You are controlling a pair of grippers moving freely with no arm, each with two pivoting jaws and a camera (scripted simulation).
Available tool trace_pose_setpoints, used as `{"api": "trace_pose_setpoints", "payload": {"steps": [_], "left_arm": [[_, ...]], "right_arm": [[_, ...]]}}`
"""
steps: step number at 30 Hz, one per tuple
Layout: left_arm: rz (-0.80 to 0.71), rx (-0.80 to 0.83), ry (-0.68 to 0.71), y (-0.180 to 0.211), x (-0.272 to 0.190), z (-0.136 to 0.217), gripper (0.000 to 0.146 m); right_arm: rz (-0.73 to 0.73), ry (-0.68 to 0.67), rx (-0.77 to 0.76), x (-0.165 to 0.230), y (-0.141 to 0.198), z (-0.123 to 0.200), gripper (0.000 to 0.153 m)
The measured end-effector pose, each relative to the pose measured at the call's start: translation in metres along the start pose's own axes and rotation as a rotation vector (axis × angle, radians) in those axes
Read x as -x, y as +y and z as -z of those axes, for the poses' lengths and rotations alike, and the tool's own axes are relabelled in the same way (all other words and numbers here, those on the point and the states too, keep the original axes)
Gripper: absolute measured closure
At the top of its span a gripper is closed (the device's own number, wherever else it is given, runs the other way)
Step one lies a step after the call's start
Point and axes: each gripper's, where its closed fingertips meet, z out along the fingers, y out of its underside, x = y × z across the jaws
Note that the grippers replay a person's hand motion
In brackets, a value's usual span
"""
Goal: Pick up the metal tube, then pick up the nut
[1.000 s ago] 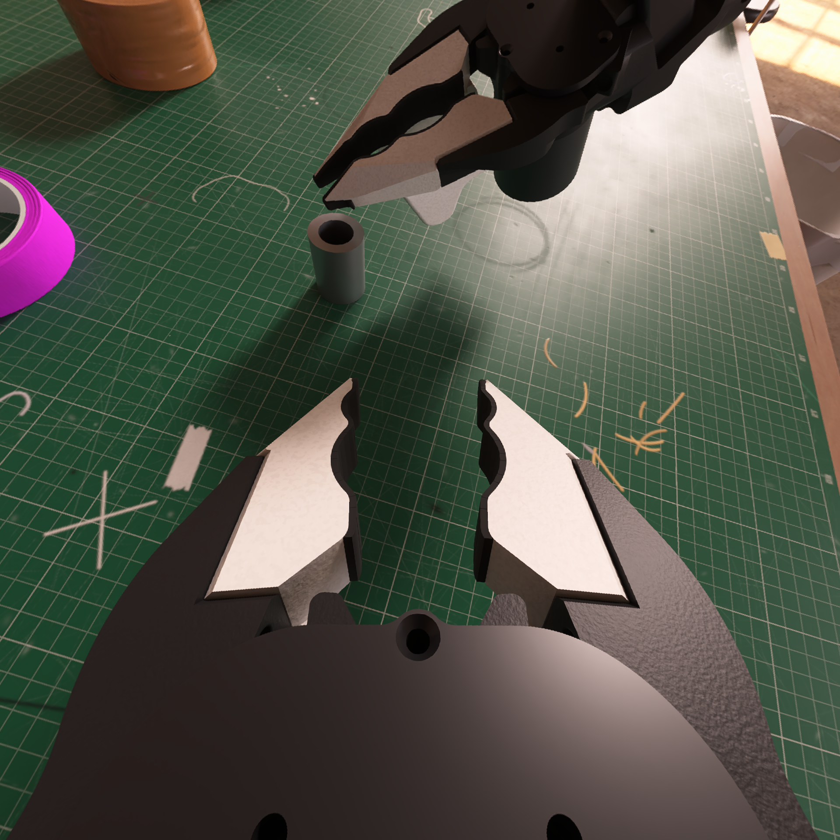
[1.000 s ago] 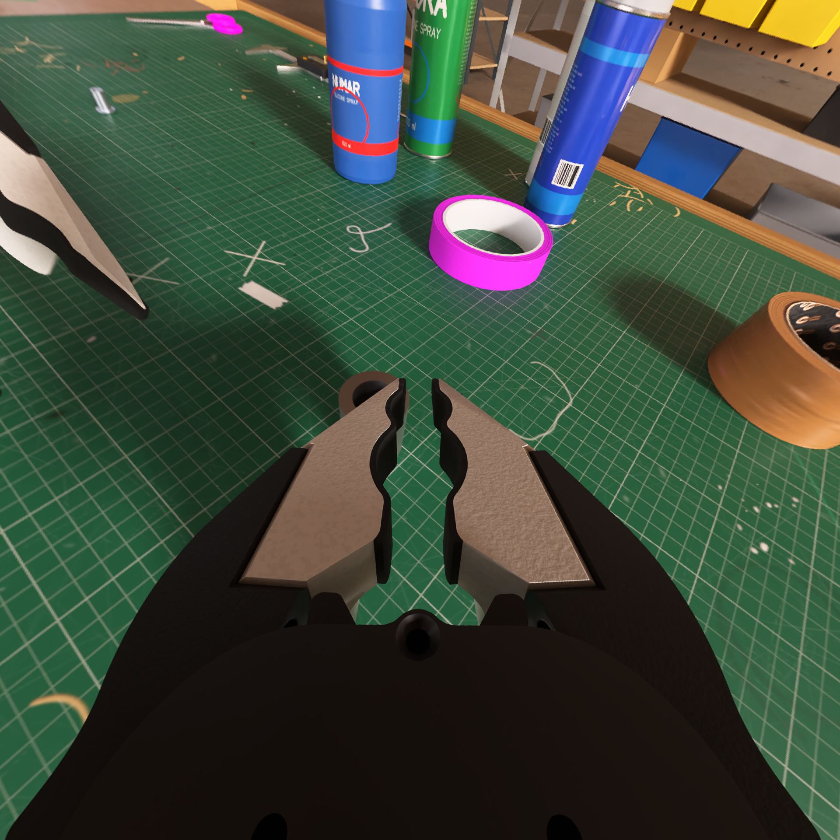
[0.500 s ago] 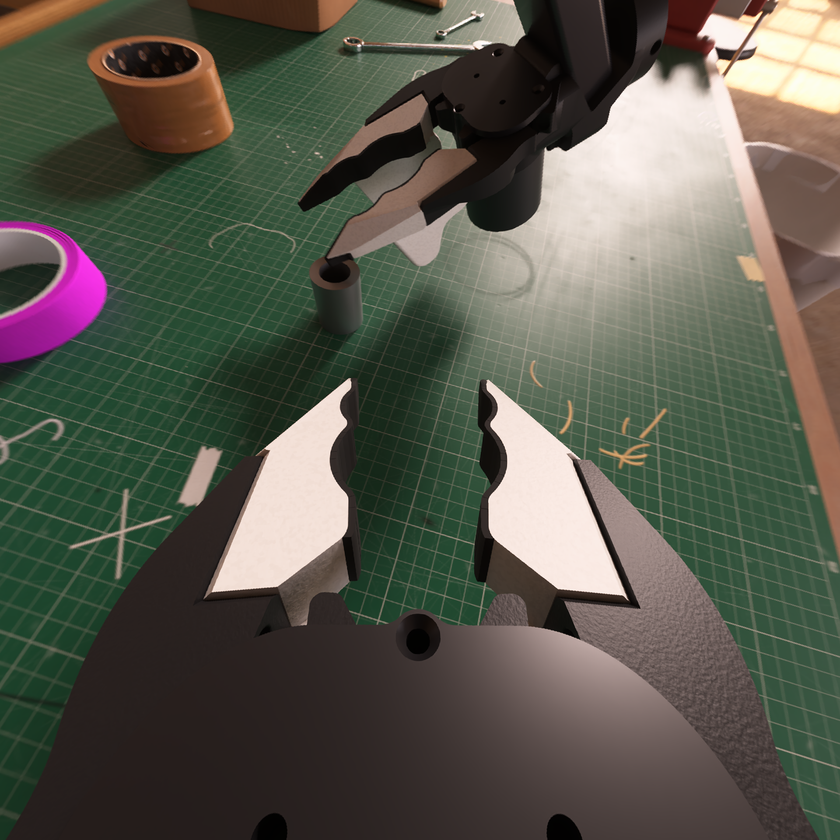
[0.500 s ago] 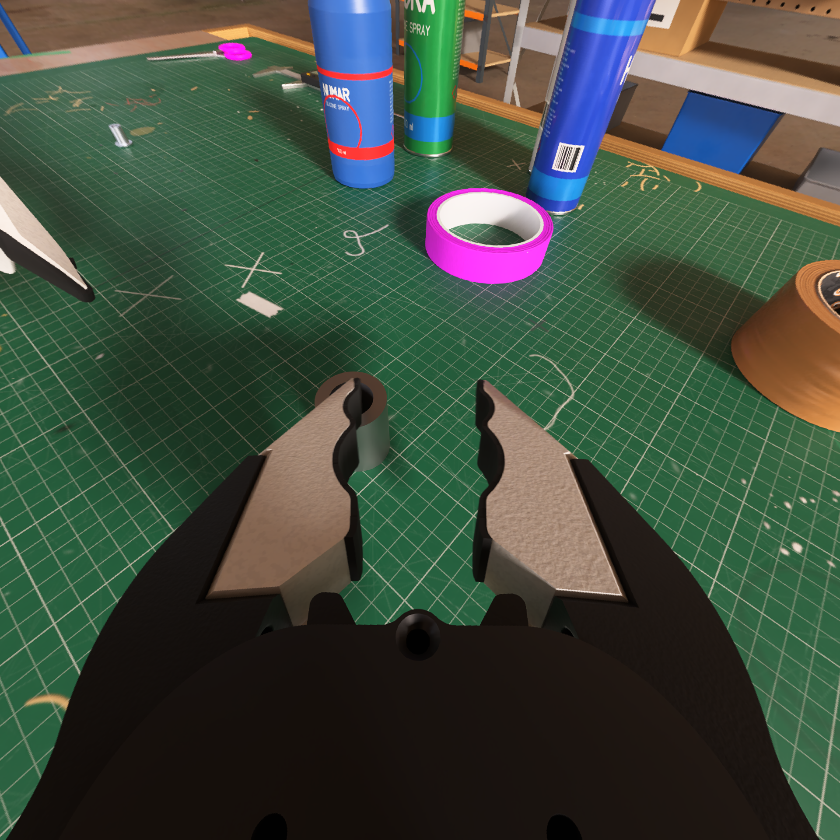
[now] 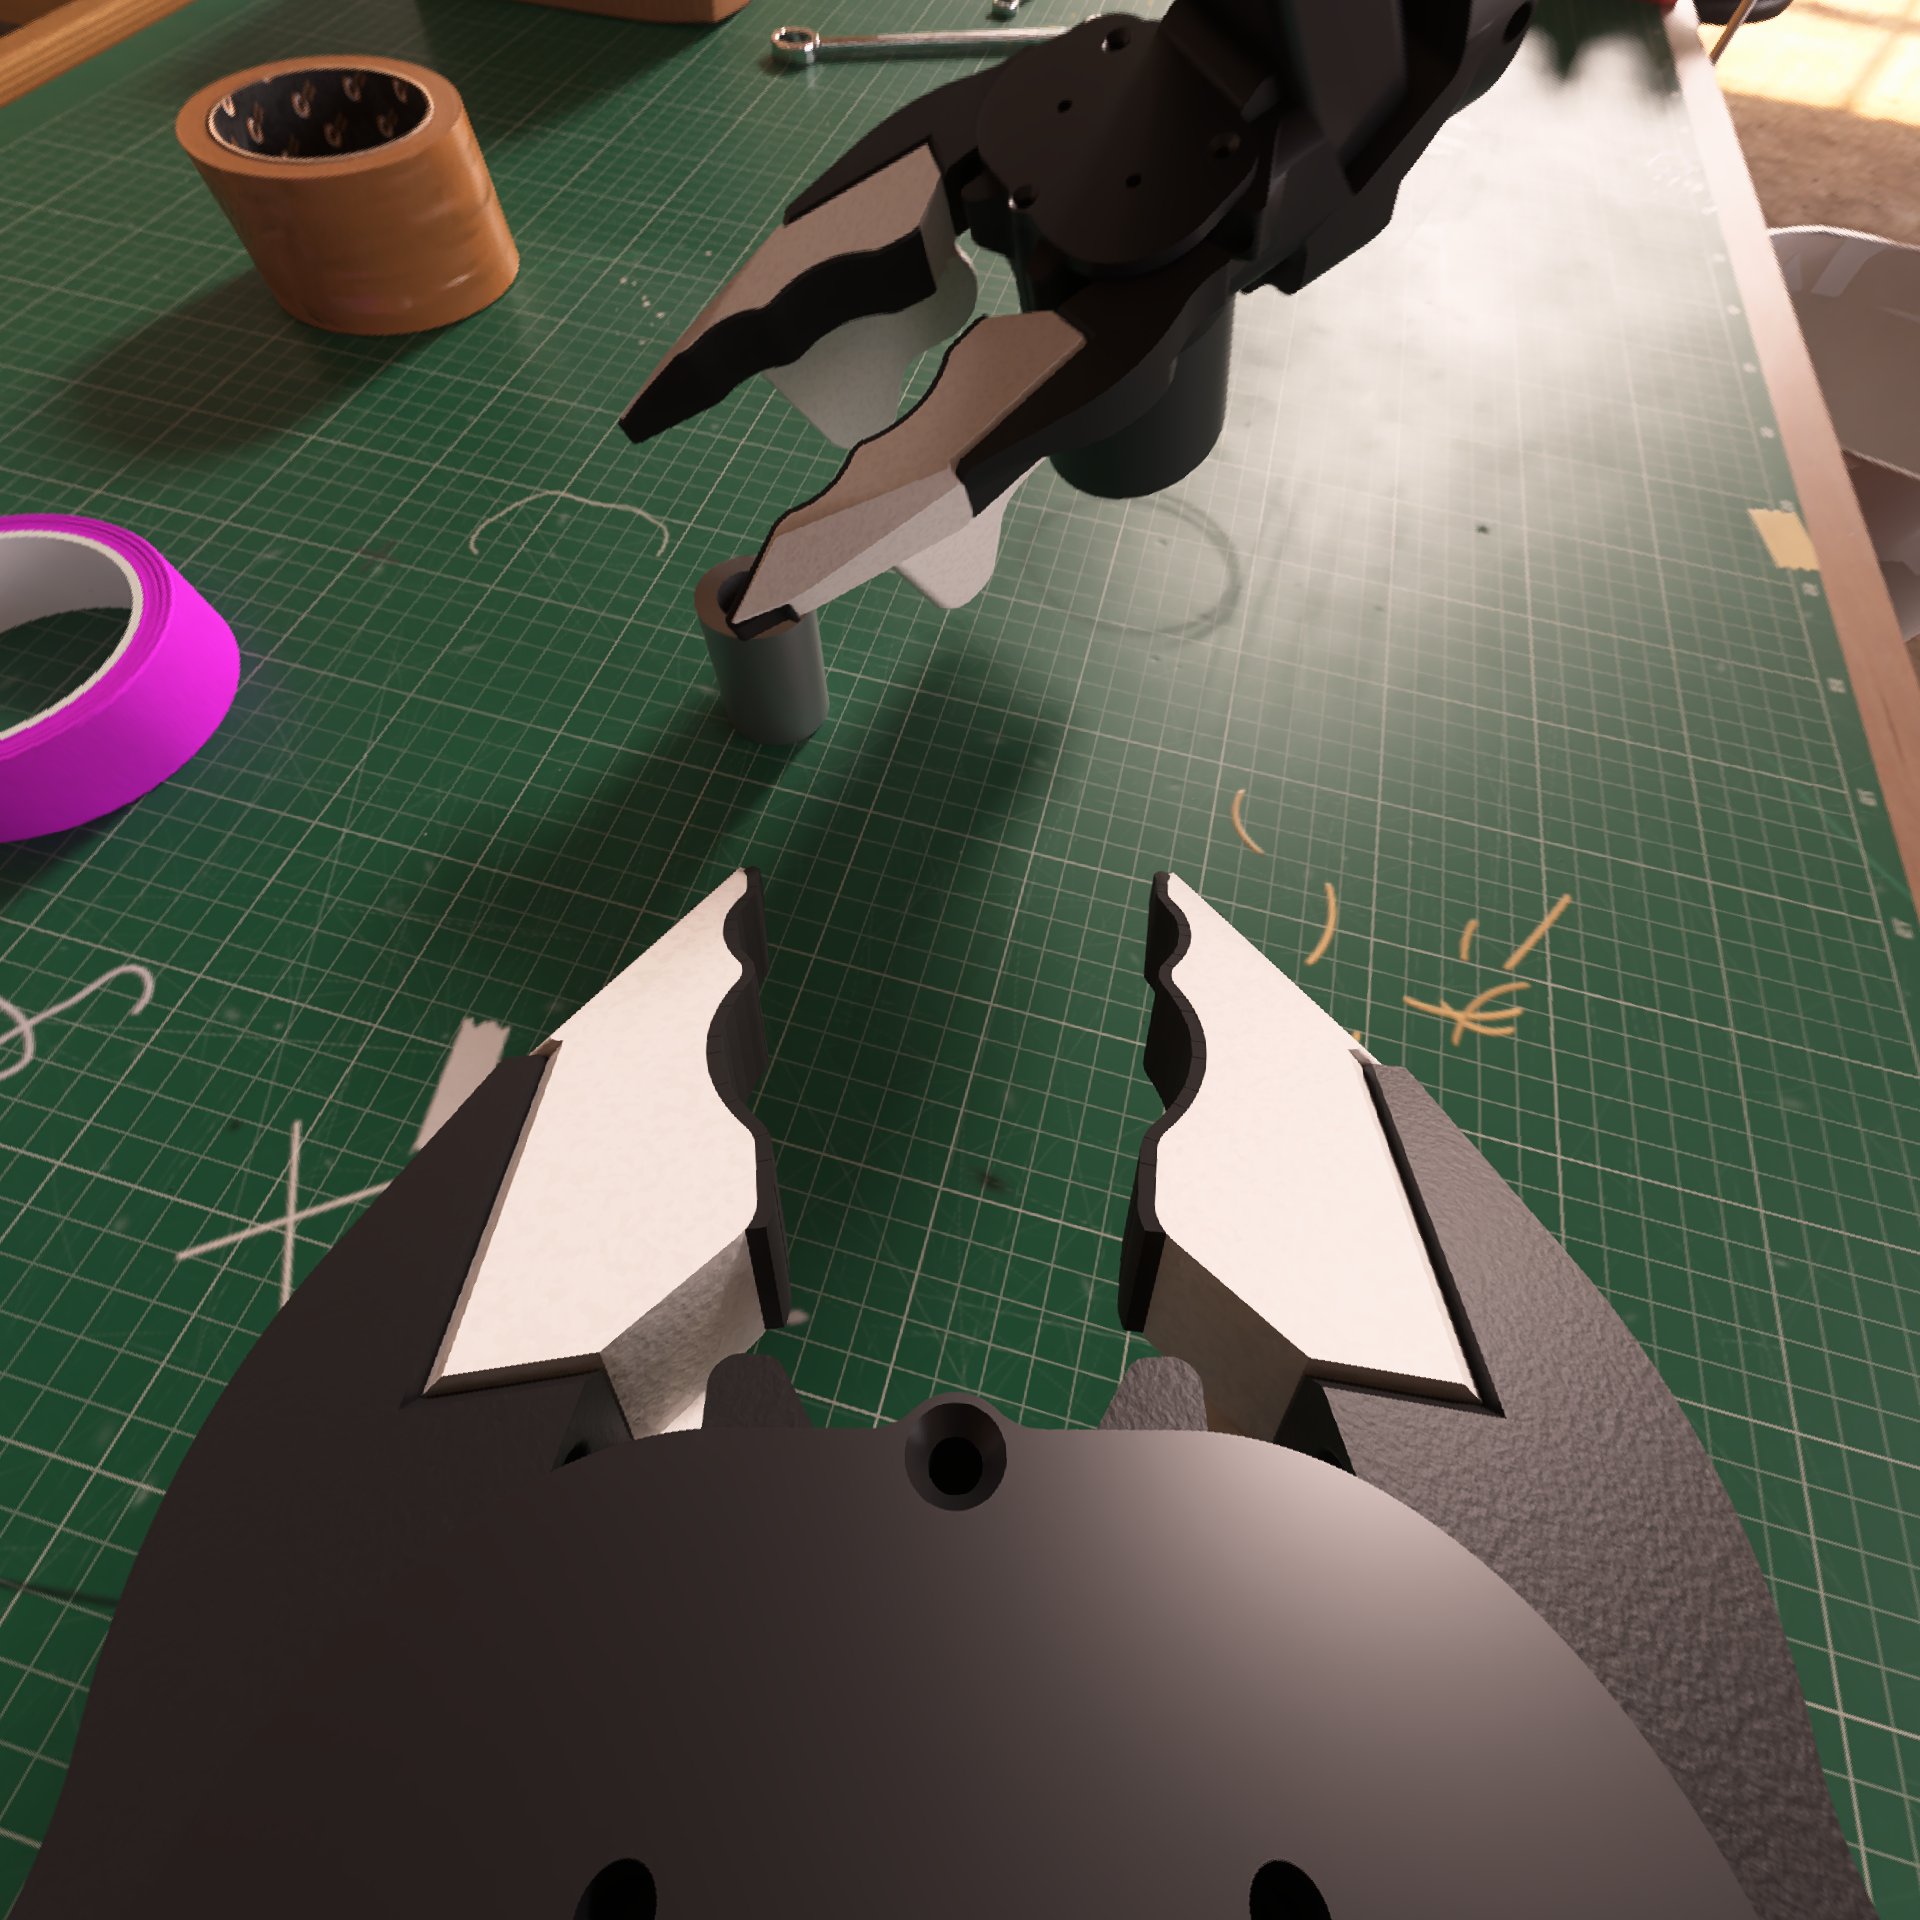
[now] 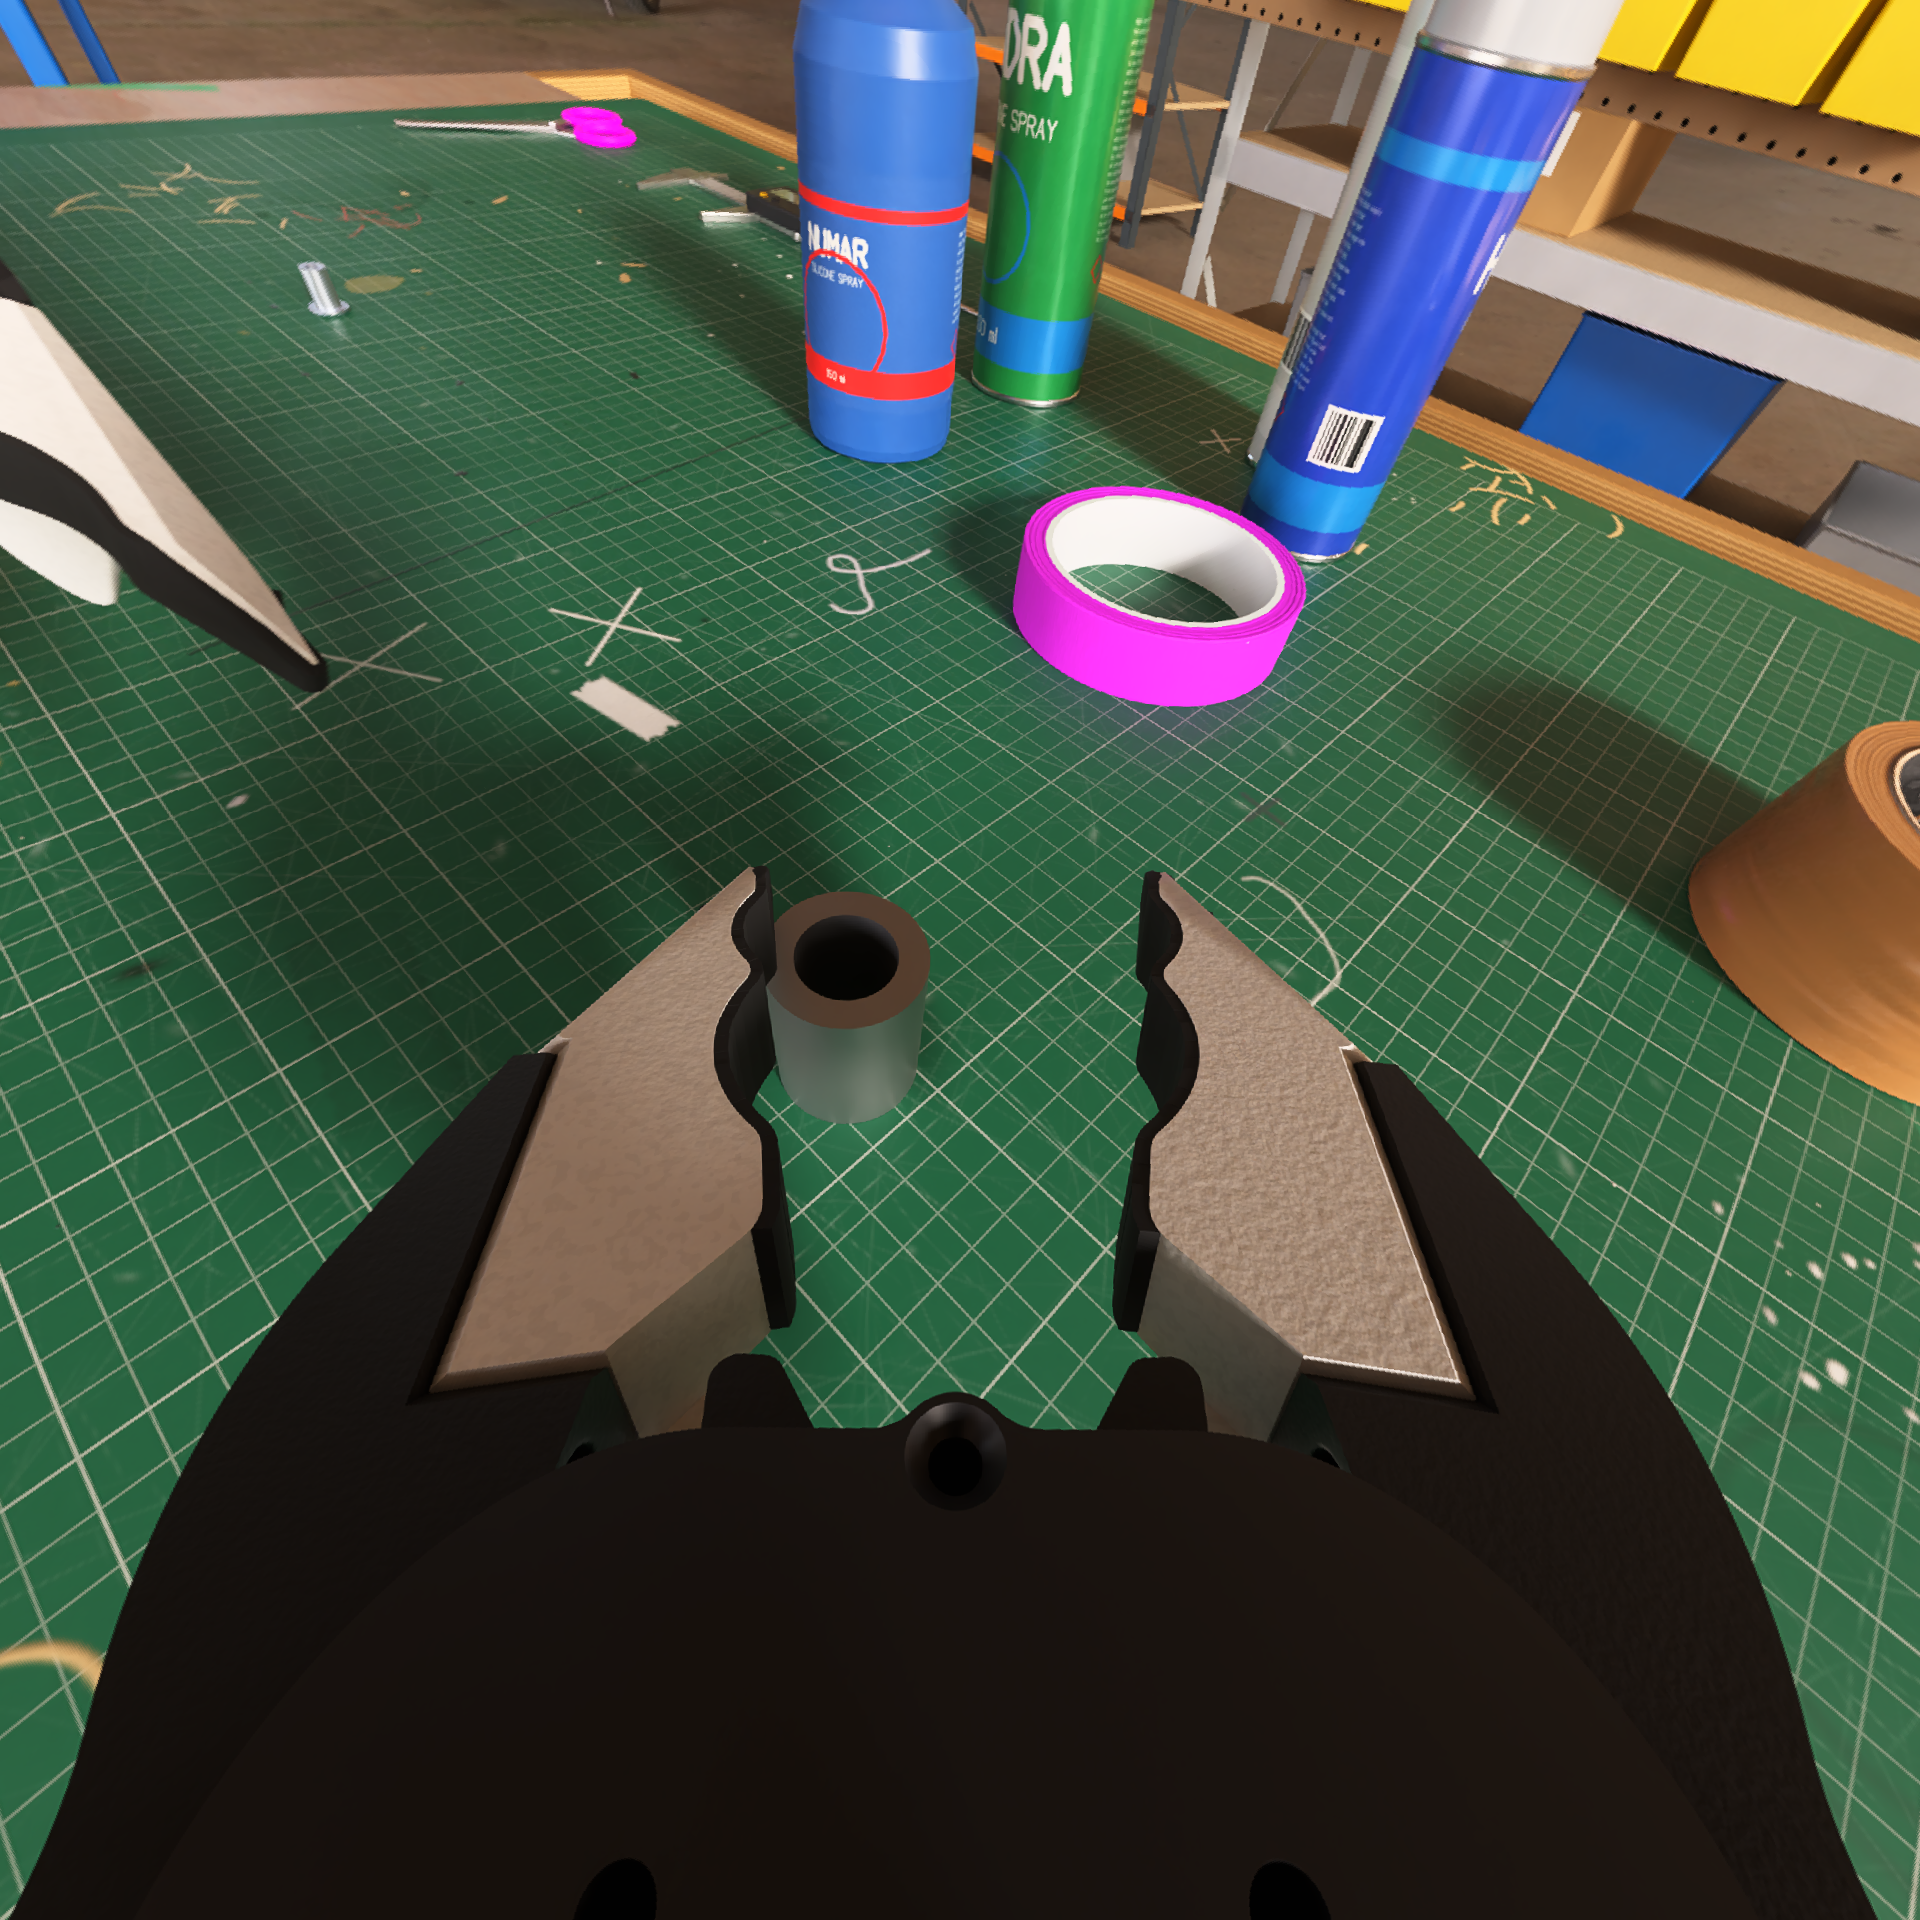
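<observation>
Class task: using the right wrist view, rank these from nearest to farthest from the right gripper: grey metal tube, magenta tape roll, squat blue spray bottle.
1. Grey metal tube, upright between the right gripper's open fingers.
2. Magenta tape roll, ahead, rightward.
3. Squat blue spray bottle, farther back, standing.

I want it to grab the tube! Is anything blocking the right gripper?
Nothing visible is. The metal tube stands upright between the open fingers of the right gripper, close against one finger, with only bare green mat beside it.

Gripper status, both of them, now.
Left gripper: open, holding nothing.
Right gripper: open, holding nothing; the metal tube stands upright between its fingers, close against one of them.
</observation>
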Motion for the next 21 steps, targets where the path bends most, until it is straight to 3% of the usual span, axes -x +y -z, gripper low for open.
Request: {"api": "trace_pose_setpoints", "payload": {"steps": [21], "left_arm": [[0.128,0.061,-0.024,0.025,0.029,-0.012,0.067]], "right_arm": [[-0.007,-0.03,0.117,0.012,0.016,-0.001,0.087]]}}
